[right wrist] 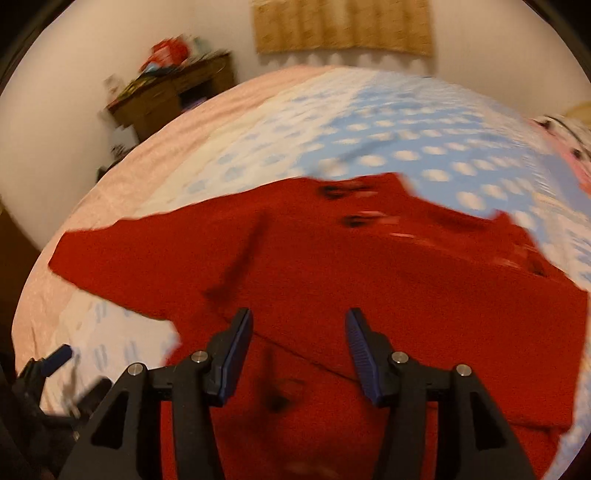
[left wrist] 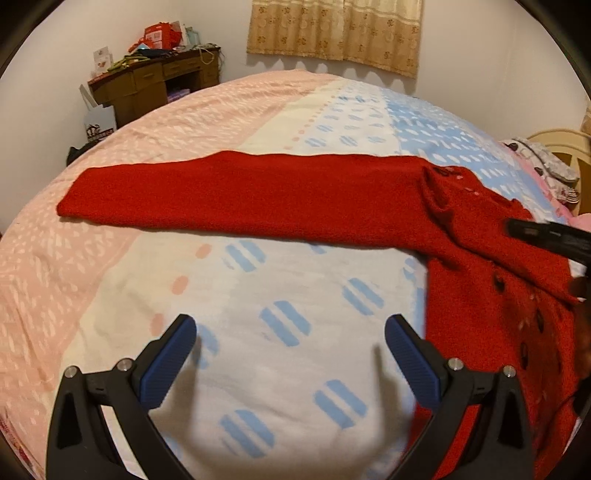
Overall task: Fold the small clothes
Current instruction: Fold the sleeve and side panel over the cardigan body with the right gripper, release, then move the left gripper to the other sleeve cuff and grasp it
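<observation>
A red knit cardigan (left wrist: 258, 192) lies flat on the bed, one sleeve stretched out to the left and its buttoned body at the right. My left gripper (left wrist: 290, 332) is open and empty over bare bedsheet, left of the cardigan's body. The right gripper's black finger shows at the right edge of the left wrist view (left wrist: 546, 236), above the cardigan. In the right wrist view, which is blurred, my right gripper (right wrist: 299, 328) is open and empty just above the cardigan's (right wrist: 369, 266) body, where a sleeve is folded across. The left gripper shows at that view's lower left (right wrist: 55, 358).
The bedsheet (left wrist: 280, 302) has pink, cream and blue bands with dashes. A cluttered wooden desk (left wrist: 155, 77) stands by the far wall at left. A curtain (left wrist: 336, 29) hangs behind the bed. A patterned pillow (left wrist: 550, 166) and headboard lie at far right.
</observation>
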{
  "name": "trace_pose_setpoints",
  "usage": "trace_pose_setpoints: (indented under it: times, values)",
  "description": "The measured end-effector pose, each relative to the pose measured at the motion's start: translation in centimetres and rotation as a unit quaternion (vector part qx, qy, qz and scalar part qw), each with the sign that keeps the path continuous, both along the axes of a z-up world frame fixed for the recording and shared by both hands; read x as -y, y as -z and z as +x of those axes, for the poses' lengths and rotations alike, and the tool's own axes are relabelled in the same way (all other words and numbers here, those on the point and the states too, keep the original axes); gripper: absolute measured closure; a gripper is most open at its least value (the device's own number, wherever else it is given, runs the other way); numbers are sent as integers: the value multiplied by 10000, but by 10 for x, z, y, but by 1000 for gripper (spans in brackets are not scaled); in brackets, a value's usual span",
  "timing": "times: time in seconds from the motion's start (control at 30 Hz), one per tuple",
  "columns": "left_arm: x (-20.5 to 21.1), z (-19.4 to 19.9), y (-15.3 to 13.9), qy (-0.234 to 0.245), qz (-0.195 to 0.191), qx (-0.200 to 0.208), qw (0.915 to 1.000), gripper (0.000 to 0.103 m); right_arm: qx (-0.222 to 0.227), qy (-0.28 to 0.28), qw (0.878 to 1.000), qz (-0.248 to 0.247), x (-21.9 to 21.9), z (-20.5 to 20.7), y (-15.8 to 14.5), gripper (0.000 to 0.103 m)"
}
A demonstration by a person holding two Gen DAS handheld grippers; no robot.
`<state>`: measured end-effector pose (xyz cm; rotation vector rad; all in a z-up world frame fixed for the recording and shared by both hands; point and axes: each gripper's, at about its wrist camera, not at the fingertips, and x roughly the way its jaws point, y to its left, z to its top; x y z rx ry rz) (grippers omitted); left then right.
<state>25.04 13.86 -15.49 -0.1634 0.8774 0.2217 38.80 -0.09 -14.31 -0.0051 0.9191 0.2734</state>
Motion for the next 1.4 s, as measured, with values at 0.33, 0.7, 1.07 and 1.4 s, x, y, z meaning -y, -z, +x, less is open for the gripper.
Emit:
trace_pose_setpoints:
  times: [0.33,0.7,1.07,1.4]
  values:
    - [-36,-9,3,-435,-239,-182,9986,0,-387,485,9958,-680,37,-16,25,49]
    - [-77,-20,-7,-767,105,-170,9969,0,108,710,9959,-548,75,-34,7,50]
    - [-154,-12,-20,-1472,939,-43,9846,0,-267,1237,9912,-393,150,-31,37,50]
    - [-247,-16,-18,-2278,614,-122,9717,2,494,1172,9896,-666,143,-53,44,50]
